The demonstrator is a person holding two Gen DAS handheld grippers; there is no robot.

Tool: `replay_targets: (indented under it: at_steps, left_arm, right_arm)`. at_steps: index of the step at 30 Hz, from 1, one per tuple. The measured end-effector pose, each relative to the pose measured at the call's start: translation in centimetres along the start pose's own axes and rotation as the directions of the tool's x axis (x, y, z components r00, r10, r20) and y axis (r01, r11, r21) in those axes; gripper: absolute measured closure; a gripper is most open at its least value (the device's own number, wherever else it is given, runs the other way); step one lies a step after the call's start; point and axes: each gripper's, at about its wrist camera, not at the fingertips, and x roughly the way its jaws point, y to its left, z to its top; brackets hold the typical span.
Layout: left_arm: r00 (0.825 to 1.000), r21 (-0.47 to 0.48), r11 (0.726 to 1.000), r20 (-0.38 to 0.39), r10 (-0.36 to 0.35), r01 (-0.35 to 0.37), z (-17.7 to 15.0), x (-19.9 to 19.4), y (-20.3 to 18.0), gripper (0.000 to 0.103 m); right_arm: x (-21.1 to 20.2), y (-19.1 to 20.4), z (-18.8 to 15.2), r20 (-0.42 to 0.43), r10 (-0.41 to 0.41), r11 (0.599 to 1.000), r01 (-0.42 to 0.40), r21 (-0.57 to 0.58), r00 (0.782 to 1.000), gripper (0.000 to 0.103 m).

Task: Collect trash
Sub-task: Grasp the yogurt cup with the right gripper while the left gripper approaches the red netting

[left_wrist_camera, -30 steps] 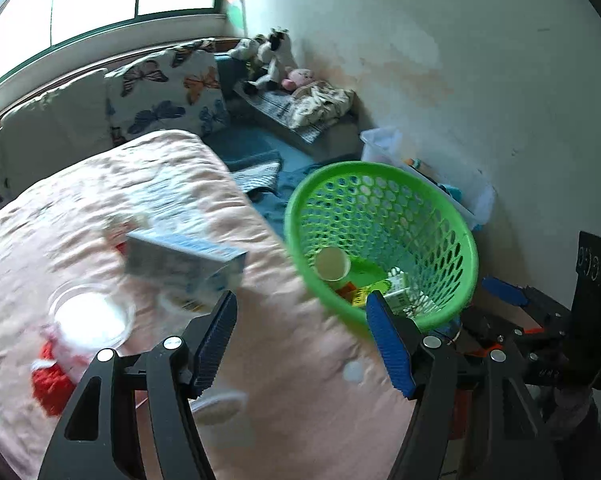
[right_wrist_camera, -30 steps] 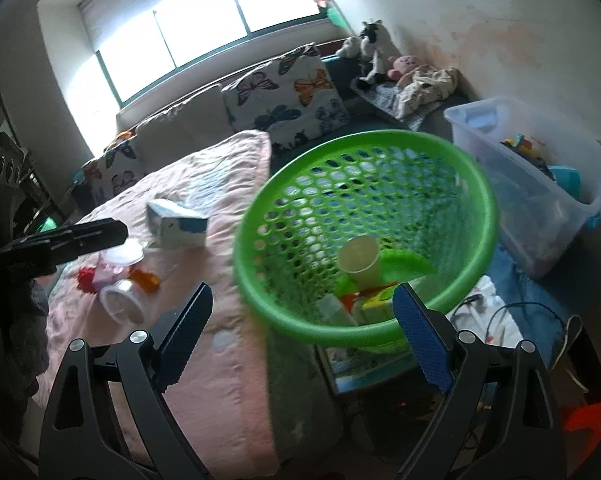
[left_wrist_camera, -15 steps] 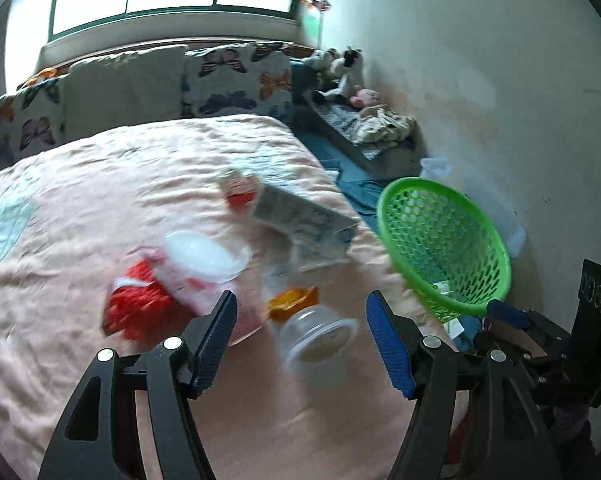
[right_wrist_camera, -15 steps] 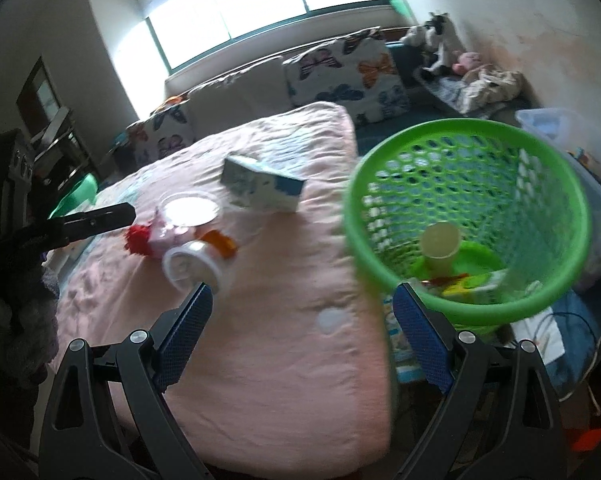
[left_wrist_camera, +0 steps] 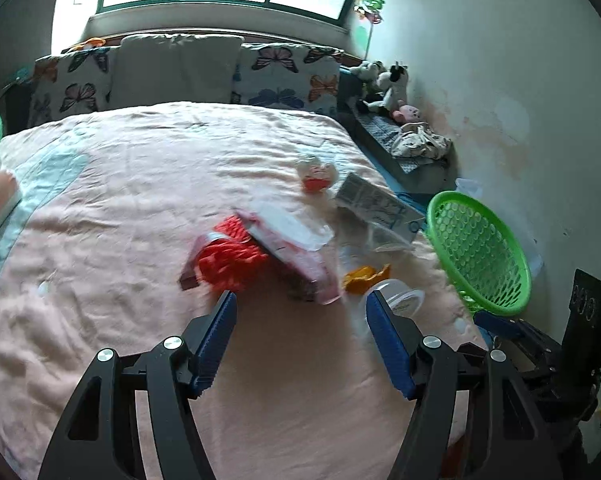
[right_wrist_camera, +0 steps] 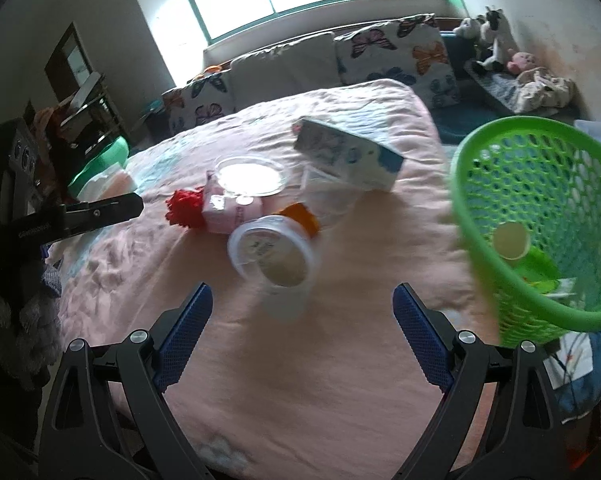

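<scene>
Scattered near the right edge of the bed (left_wrist_camera: 100, 200), over a pink wrinkled blanket, the trash lies in a loose cluster: a clear plastic cup (right_wrist_camera: 274, 256) on its side with its mouth toward the right tool, an orange scrap (right_wrist_camera: 302, 216) just behind it, a pink carton (right_wrist_camera: 230, 210) with a round clear lid (right_wrist_camera: 250, 174) resting on top, a red mesh bundle (left_wrist_camera: 226, 258) touching the carton, and a white-and-blue box (right_wrist_camera: 346, 154) farther toward the pillows (left_wrist_camera: 176, 68). A small red-and-clear container (left_wrist_camera: 315, 174) sits apart, beyond the box. Beside the bed's right edge hangs a green perforated basket (right_wrist_camera: 480, 184), already holding a paper cup (right_wrist_camera: 510, 240) and green wrappers. Both the left tool (left_wrist_camera: 298, 322) and the right tool (right_wrist_camera: 302, 306) are spread wide with nothing between their blue pads, hovering above bare blanket short of the cluster.
</scene>
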Motion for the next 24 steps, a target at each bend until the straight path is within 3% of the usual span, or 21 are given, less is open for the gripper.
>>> replay_targets:
  at_steps: [13, 24]
  left_arm:
    - [1.000, -0.061, 0.998, -0.011, 0.027, -0.027, -1.1, -0.2, 3.3, 0.038]
    - [0.999, -0.085, 0.996, -0.030, 0.038, -0.041, -0.1, 2.2, 4.1, 0.038]
  right_arm:
    - [4.5, 2.4, 1.1, -0.039, 0.003, 1.000, -0.004, -0.017, 0.999, 0.013]
    - [6.7, 2.0, 1.4, -0.065, -0.007, 1.000, 0.008, 0.017, 0.998, 0.020]
